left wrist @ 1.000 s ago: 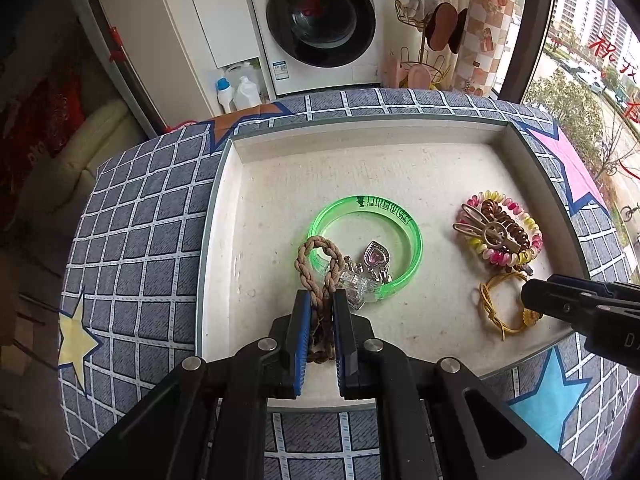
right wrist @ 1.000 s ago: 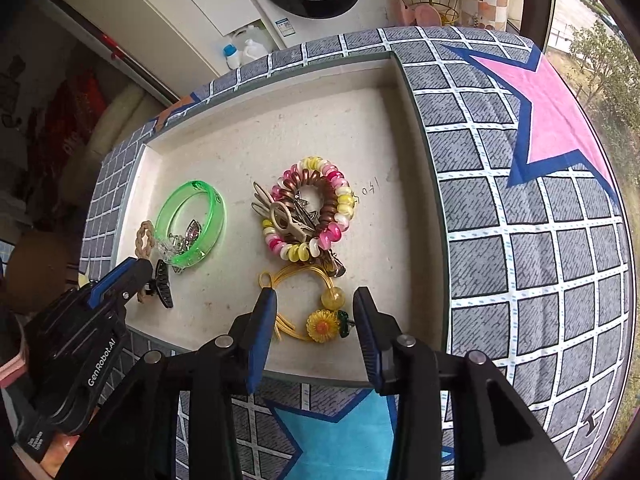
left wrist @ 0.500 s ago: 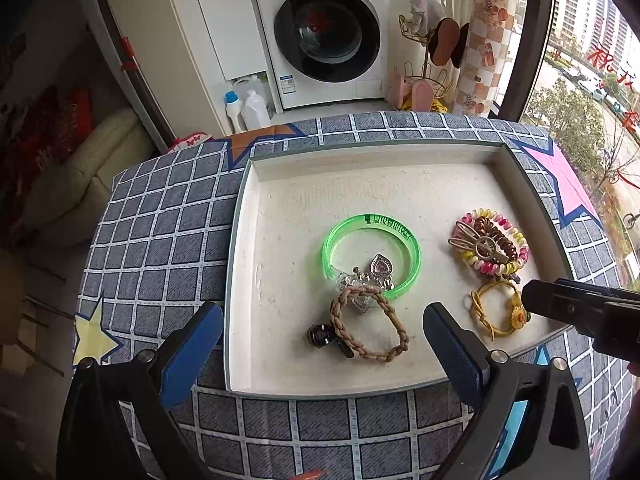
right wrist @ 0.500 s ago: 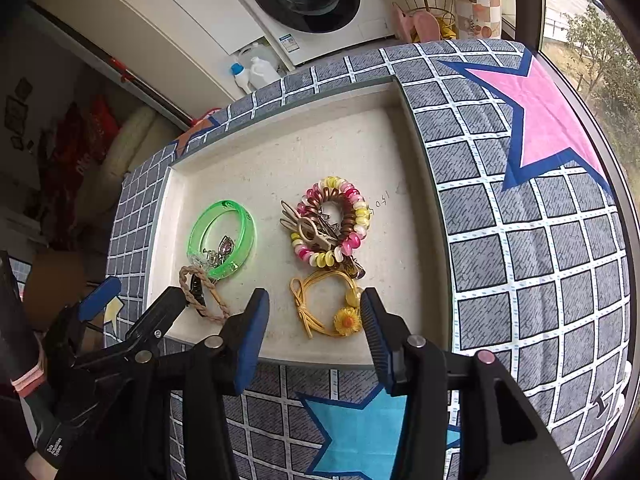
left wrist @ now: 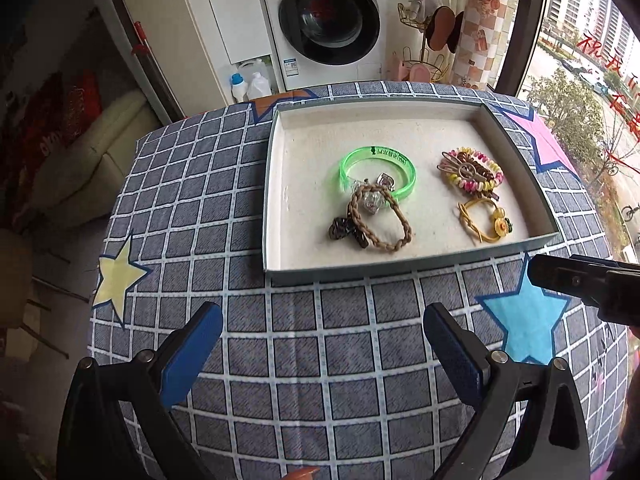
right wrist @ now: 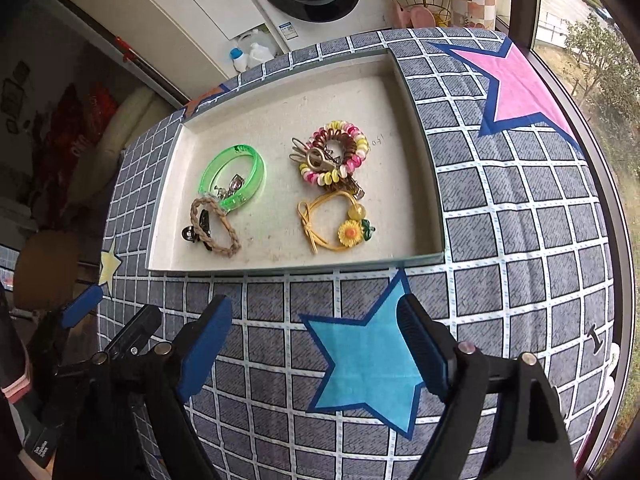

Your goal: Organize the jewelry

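A shallow tray (left wrist: 276,270) (right wrist: 424,128) on the checked cloth holds the jewelry. In it lie a green bangle (left wrist: 404,162) (right wrist: 256,160), a braided brown band (left wrist: 404,226) (right wrist: 224,236) with a dark clip, small silver charms (left wrist: 370,200), a coiled multicoloured hair tie (left wrist: 480,178) (right wrist: 344,152) and a yellow cord bracelet with a sunflower (left wrist: 490,226) (right wrist: 340,228). My left gripper (left wrist: 322,344) is open and empty, above the cloth in front of the tray. My right gripper (right wrist: 314,340) is open and empty, over the blue star.
The table is covered by a grey checked cloth with a blue star (right wrist: 364,364), a pink star (right wrist: 516,84) and a yellow star (left wrist: 116,276). A washing machine (left wrist: 328,24) stands behind. A window is at the right.
My left gripper let go of the braided band in the tray, opened wide and pulled back toward the table's front. My right gripper also backed away and opened wider.
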A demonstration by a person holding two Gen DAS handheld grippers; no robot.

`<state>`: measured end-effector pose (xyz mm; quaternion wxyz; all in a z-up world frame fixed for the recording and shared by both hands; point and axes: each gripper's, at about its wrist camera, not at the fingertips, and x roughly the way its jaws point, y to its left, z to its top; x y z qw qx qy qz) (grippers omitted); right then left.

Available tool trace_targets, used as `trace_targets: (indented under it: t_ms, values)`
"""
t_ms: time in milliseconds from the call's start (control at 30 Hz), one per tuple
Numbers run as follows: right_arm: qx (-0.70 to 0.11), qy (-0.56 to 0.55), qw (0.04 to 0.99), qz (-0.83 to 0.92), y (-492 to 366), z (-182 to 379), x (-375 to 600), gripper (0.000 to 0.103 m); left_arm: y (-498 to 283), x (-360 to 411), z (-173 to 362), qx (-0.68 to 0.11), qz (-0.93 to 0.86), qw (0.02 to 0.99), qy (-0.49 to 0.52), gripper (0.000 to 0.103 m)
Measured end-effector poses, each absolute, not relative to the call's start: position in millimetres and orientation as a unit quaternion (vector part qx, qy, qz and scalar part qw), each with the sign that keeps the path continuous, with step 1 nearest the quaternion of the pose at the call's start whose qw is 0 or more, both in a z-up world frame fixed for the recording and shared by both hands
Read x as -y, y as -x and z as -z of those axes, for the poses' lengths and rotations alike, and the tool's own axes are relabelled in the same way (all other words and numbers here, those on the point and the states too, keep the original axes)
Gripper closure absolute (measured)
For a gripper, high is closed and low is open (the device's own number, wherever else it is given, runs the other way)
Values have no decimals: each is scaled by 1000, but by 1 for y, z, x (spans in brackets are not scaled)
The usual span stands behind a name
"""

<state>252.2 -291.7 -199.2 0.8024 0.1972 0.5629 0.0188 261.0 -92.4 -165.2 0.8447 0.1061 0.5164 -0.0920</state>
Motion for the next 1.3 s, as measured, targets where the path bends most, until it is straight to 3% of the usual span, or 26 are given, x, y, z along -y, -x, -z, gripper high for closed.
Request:
trace_targets:
  t_ms: [467, 1300]
  values:
    - [-568, -159, 807, -8, -164, 171, 250, 16, -175, 49, 122, -519, 88, 846, -84, 0]
    - [-487, -94, 867, 43, -71, 53, 217, 15, -97, 11, 23, -456, 94, 883, -62, 0]
